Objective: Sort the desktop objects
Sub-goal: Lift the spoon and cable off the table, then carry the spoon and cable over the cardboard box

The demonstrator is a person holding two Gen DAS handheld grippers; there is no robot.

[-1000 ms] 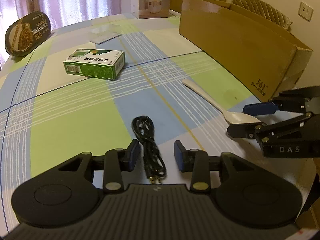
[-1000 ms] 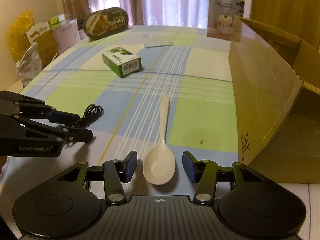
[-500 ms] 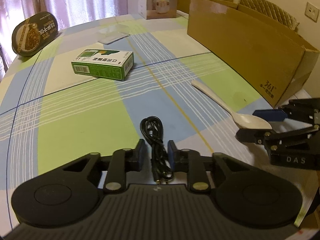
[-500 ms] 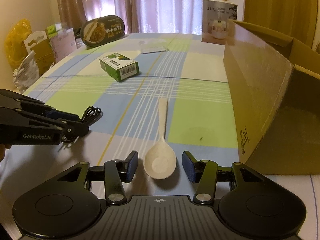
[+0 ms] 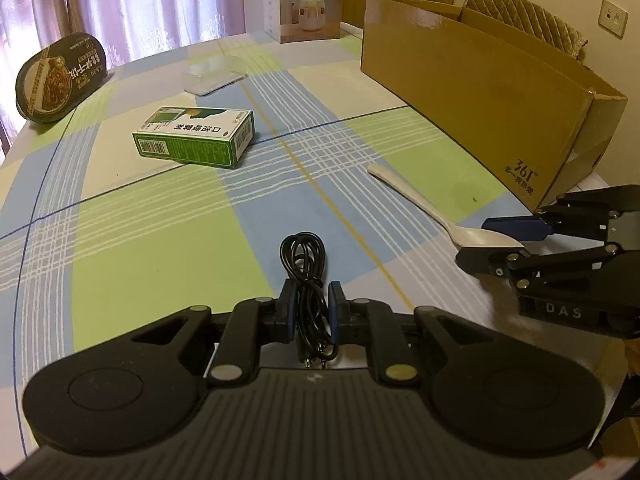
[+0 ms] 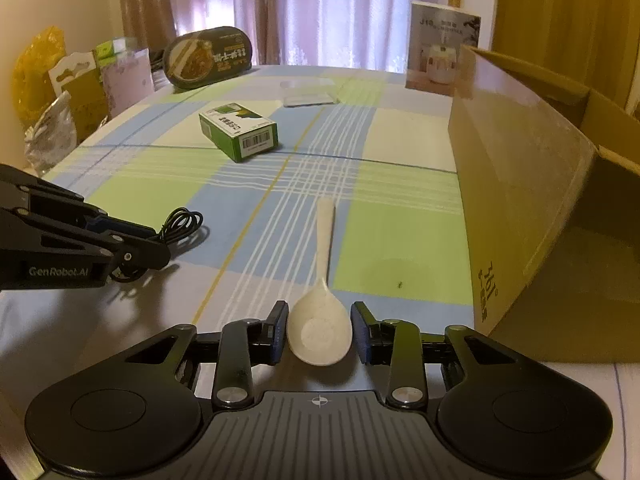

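Observation:
A coiled black cable (image 5: 302, 256) lies on the checked tablecloth, and my left gripper (image 5: 312, 312) is shut on its near end, plugs showing behind the pads. The right wrist view shows that gripper (image 6: 160, 248) low at the left with the cable (image 6: 182, 224) trailing from it. A white spoon (image 6: 324, 240) lies with its handle pointing away. My right gripper (image 6: 320, 332) has closed onto the spoon's bowl, both blue pads touching its edges. From the left wrist view, the right gripper (image 5: 480, 240) brackets the spoon (image 5: 420, 204) bowl.
A big open cardboard box (image 5: 480, 92) stands along the right side. Farther back lie a green carton (image 5: 192, 140), a clear plastic case (image 5: 212, 78), a dark noodle bowl (image 5: 60, 76) and a humidifier box (image 5: 308, 0). Bags (image 6: 60, 92) crowd the table's left edge.
My left fingers closed from wide apart onto the cable. The right fingers narrowed until they met the spoon's bowl. Both grippers eased slightly forward.

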